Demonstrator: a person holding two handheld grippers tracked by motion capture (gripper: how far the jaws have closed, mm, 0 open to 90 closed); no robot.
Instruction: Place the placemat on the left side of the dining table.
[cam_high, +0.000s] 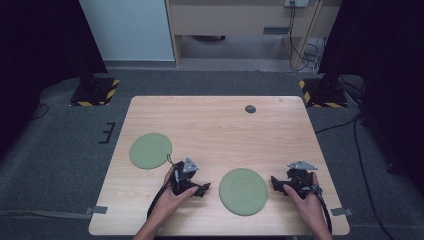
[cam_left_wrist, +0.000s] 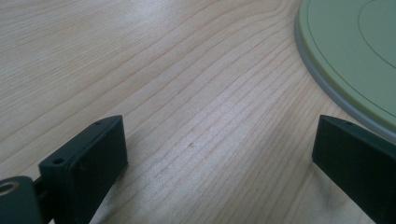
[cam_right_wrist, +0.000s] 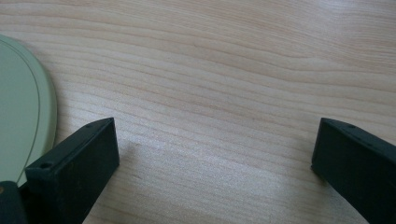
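Two flat green round plates lie on the wooden table (cam_high: 215, 125): one (cam_high: 150, 150) at the left, one (cam_high: 243, 191) near the front middle. My left gripper (cam_high: 204, 189) rests on the table just left of the front plate, open, jaws wide apart with bare wood between them; that plate's rim (cam_left_wrist: 336, 79) shows beside its right jaw. My right gripper (cam_high: 275, 181) sits just right of the same plate, open with nothing between its jaws; the plate's edge (cam_right_wrist: 28, 107) lies past its left jaw.
A small dark round disc (cam_high: 250, 109) is set in the table near its far edge. Black stands with yellow-striped bases (cam_high: 95, 90) (cam_high: 322, 92) flank the table's far corners on the grey floor. Cables run at the right.
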